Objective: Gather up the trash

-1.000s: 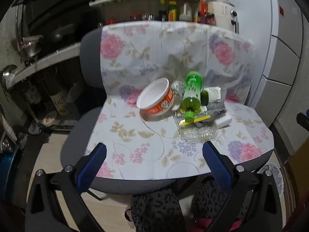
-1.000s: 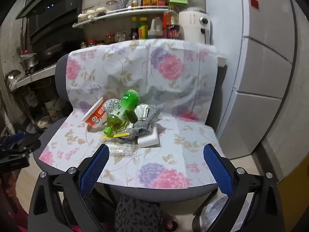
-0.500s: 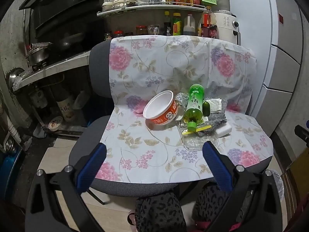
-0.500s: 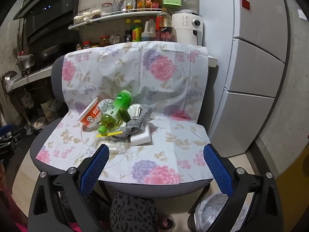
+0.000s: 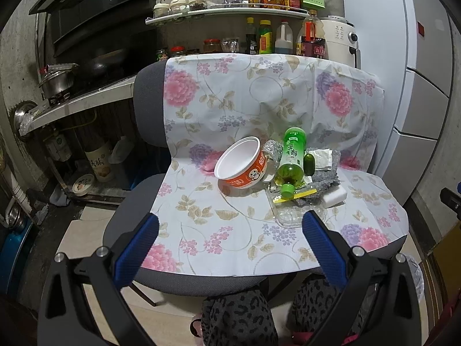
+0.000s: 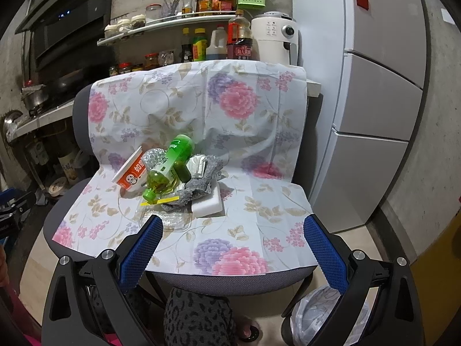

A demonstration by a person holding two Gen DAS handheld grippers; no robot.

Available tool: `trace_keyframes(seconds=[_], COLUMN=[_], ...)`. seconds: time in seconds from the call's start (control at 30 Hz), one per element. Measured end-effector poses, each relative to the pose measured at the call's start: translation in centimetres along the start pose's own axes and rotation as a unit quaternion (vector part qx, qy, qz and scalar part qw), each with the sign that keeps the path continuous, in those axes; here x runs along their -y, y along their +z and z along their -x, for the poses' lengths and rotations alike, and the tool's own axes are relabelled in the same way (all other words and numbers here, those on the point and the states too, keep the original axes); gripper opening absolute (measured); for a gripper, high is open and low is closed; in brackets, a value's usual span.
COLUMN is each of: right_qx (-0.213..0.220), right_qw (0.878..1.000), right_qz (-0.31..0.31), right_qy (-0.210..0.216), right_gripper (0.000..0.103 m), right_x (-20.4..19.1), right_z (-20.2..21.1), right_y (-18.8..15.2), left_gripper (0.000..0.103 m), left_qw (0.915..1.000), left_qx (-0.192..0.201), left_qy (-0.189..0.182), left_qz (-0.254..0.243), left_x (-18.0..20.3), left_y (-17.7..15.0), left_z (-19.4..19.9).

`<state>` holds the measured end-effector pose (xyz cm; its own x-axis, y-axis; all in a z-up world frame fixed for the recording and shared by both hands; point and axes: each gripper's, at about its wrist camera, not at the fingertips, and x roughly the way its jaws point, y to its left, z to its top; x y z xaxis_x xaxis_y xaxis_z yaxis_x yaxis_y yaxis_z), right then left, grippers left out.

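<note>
Right now I hold both grippers back from the chair (image 5: pixel 126 210), short of its front edge, nothing between the fingers. Left gripper (image 5: pixel 227 242): jaws spread wide, empty. Right gripper (image 6: pixel 230 245): jaws spread wide too, empty.

Trash sits in one heap on the chair seat, over the floral cloth (image 5: pixel 230 230), toward the back and a bit right of the seat's middle in my left view. Orange-and-white bowl (image 5: pixel 240 164) is tipped on its side at the heap's left edge, mouth facing me. Green bottle (image 5: pixel 291 161) lies tilted across the heap, cap end pointing to the seat front, leaning against the bowl. Crumpled foil (image 6: pixel 154 158) is wedged between bowl and bottle. Yellow strip (image 6: pixel 160 201) lies just under the cap. Grey rag (image 6: pixel 201 184) lies right of the bottle, resting on a white block (image 6: pixel 209 204). Clear plastic tray (image 5: pixel 291 213) is the piece nearest the seat front.

Bare cloth runs from the heap to the front edge and out to the left side of the seat; the right side is open too. Lined bin (image 6: pixel 317 314) sits on the floor below the seat's front right corner. Leopard-print legs (image 5: pixel 239 314) show under the front edge.
</note>
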<state>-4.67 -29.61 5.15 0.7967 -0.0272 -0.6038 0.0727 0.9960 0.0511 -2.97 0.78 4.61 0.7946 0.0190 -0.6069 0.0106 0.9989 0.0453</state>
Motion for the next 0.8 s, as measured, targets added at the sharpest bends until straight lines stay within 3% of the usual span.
trace_keyframes(seconds=[0.8], right_qx=[0.001], right_qw=[1.000], right_qz=[-0.002], right_qy=[-0.006], right_gripper=[0.097], right_x=[-0.01], right_z=[-0.19], right_y=[-0.07], left_gripper=[0.097], left_qw=[1.0000], left_qx=[0.002], left_qy=[0.001], left_qz=[0.002], left_x=[-0.31], left_y=[-0.27], left_z=[-0.14])
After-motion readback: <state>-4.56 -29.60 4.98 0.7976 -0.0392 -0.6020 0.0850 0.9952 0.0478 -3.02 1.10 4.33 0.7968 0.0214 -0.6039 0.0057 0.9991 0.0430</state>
